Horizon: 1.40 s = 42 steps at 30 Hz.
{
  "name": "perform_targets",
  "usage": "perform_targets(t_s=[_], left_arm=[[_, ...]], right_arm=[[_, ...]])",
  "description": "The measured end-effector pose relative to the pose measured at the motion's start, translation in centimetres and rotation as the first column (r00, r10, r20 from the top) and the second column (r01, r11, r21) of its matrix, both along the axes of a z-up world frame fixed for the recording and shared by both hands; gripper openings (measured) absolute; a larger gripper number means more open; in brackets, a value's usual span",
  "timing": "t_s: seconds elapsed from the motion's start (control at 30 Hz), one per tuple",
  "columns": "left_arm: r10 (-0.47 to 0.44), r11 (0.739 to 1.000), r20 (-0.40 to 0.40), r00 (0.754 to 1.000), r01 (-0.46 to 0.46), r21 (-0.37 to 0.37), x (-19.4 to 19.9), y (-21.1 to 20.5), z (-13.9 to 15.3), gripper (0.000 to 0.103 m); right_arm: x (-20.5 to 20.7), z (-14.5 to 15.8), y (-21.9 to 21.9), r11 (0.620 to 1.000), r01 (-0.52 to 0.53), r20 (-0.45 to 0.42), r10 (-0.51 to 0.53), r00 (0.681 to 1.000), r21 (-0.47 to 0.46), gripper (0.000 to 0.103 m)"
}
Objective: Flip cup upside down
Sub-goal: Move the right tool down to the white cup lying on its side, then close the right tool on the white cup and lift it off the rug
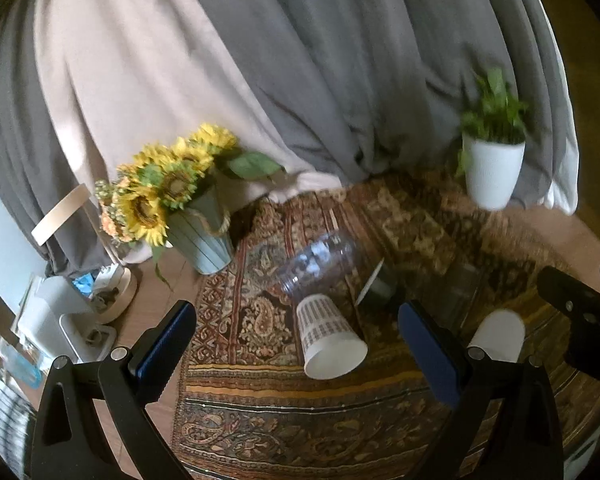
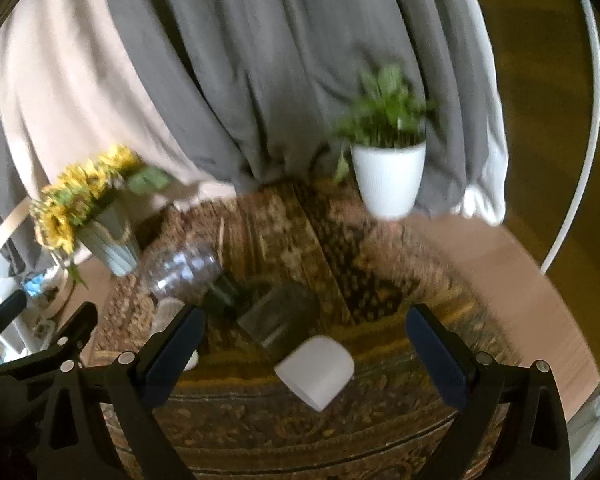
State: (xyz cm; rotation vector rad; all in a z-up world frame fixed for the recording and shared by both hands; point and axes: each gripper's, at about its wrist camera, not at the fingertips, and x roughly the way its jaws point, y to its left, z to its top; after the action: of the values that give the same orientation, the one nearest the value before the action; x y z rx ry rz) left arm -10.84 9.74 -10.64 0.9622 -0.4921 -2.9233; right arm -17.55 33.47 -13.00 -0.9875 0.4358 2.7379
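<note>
Left gripper [image 1: 300,344] jaws wide; patterned cup [image 1: 327,338] between.

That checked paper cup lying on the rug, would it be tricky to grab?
The checked cup lies on its side on the rug, so a nudge would probably make it roll in a curve. It looks like thin paper: likely light, and easy to crush if the open left tool squeezes hard.

on the rug [image 1: 260,420], a patterned cup [image 1: 326,336] lies before a plastic jar [image 1: 320,264], another cup [image 1: 500,334] to its right.
</note>
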Motion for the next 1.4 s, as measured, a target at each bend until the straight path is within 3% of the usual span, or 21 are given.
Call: perform_targets(t_s=[0.3, 0.63, 0.67, 0.97, 1.2, 1.4], left_arm=[[-0.012, 0.999, 0.078, 0.997, 0.016, -0.045, -2.6, 1.0, -2.5, 0.103], [-0.018, 0.998, 0.119, 0.993, 0.025, -0.055, -4.3, 1.2, -3.7, 0.103], [0.108, 0.991, 0.103, 0.989, -0.099, -0.091, -4.3, 1.1, -3.8, 0.103], [0.121, 0.989, 0.116, 0.986, -0.109, -0.100, -4.6, 0.5, -4.6, 0.103], [0.132, 0.987, 0.119, 0.984, -0.119, -0.104, -4.4, 0.4, -5.0, 0.103], [0.139, 0.988, 0.110, 0.984, -0.130, -0.085, -3.6, -0.3, -4.6, 0.103]], right_arm=[[-2.8, -5.8, 2.4, 0.984, 0.052, 0.138, -0.029, 0.990, -0.170, 0.097], [-4.6, -11.1, 4.3, 0.903, 0.159, 0.285, -0.042, 0.958, -0.400, 0.086], [-4.8, -11.3, 4.3, 0.896, 0.165, 0.292, -0.041, 0.955, -0.412, 0.086], [-6.1, -13.7, 4.2, 0.860, 0.210, 0.386, -0.017, 0.922, -0.464, 0.078], [-6.5, -13.4, 3.7, 0.891, 0.183, 0.390, -0.007, 0.921, -0.416, 0.076], [-6.1, -12.9, 3.8, 0.891, 0.173, 0.405, 0.014, 0.914, -0.420, 0.074]])
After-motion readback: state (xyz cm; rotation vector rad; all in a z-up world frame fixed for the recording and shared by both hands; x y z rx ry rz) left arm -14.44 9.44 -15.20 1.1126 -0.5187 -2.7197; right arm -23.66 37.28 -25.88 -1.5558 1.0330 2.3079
